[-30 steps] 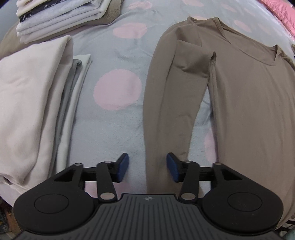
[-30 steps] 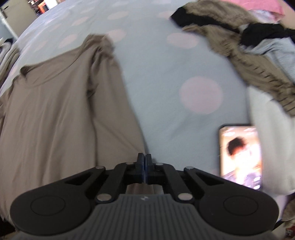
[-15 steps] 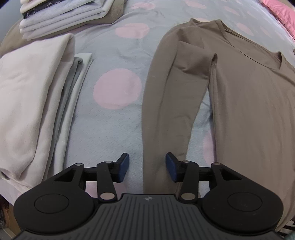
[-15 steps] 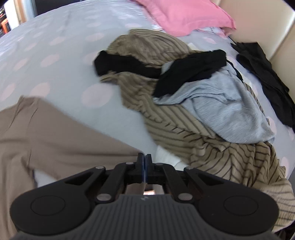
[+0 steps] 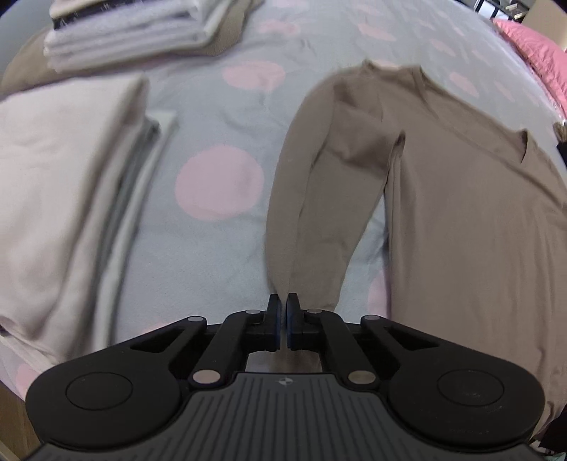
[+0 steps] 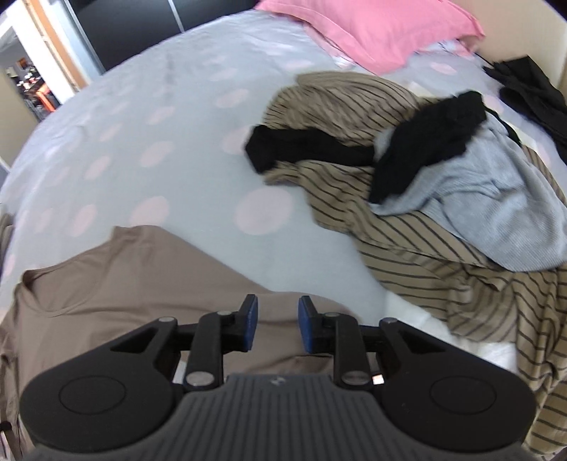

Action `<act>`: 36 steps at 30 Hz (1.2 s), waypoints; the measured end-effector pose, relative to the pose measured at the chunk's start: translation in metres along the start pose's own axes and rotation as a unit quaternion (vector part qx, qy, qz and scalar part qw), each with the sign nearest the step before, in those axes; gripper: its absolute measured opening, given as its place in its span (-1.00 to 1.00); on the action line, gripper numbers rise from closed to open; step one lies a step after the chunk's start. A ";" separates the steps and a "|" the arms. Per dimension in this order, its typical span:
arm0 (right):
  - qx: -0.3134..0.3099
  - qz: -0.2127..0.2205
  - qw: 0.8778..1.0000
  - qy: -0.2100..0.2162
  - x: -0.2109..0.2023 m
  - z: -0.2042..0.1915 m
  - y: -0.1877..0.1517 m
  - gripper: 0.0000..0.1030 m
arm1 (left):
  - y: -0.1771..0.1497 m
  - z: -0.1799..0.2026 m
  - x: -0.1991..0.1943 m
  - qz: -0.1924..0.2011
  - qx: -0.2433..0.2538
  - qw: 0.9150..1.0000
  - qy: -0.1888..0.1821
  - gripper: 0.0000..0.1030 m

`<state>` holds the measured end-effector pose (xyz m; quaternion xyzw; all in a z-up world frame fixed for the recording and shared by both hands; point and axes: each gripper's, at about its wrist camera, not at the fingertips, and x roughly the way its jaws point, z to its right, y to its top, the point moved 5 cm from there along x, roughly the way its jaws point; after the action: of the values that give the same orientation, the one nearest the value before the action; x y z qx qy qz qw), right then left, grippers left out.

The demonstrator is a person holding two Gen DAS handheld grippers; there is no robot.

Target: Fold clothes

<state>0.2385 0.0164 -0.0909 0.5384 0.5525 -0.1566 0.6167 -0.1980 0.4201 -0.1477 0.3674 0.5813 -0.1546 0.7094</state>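
Observation:
A brown long-sleeved shirt (image 5: 478,220) lies flat on the dotted bed sheet (image 5: 219,248), neckline at the far side. Its left sleeve (image 5: 312,184) runs down to my left gripper (image 5: 282,305), which is shut on the sleeve's cuff end. In the right wrist view the same shirt (image 6: 117,276) lies below my right gripper (image 6: 277,319). That gripper hovers open over the shirt's right edge, with nothing between its fingers.
Folded piles sit left of the shirt: a beige stack (image 5: 63,177) and a grey-white stack (image 5: 134,32). To the right lies a heap of unfolded clothes: striped (image 6: 407,230), black (image 6: 425,142) and grey (image 6: 496,198). A pink pillow (image 6: 372,28) rests at the head.
My left gripper has shut on the sleeve cuff. My right gripper, shut before, has opened and now sits over the shirt's right edge.

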 end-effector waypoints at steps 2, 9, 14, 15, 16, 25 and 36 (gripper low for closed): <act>-0.006 0.000 1.000 0.011 -0.002 -0.008 0.000 -0.46 | 0.015 -0.004 -0.018 0.025 -0.009 1.000 0.008 -0.98; -0.009 -0.005 1.000 0.013 0.002 -0.014 0.000 -0.41 | 0.050 -0.008 -0.069 0.079 0.000 0.997 -0.021 -0.98; -0.002 -0.009 1.000 0.006 0.006 -0.013 0.000 -0.41 | 0.039 0.039 -0.054 0.055 0.063 0.995 -0.056 -0.98; -0.003 -0.009 1.000 0.006 0.006 -0.014 0.000 -0.41 | 0.035 0.049 -0.047 0.047 0.076 0.994 -0.058 -0.98; -0.005 -0.009 1.000 0.008 0.006 -0.016 -0.001 -0.41 | 0.030 0.057 -0.039 0.038 0.087 0.994 -0.061 -0.98; -0.033 -0.017 0.999 0.015 0.009 -0.032 -0.006 -0.34 | -0.007 0.084 0.007 -0.004 0.114 0.990 -0.085 -0.90; -0.038 -0.022 0.999 0.015 0.011 -0.032 -0.010 -0.29 | 0.004 0.037 -0.026 0.046 0.044 0.995 -0.081 -0.22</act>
<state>0.2180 0.0440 -0.0987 0.5042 0.5794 -0.1409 0.6247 -0.1764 0.3918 -0.1202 0.4111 0.4971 -0.1760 0.7436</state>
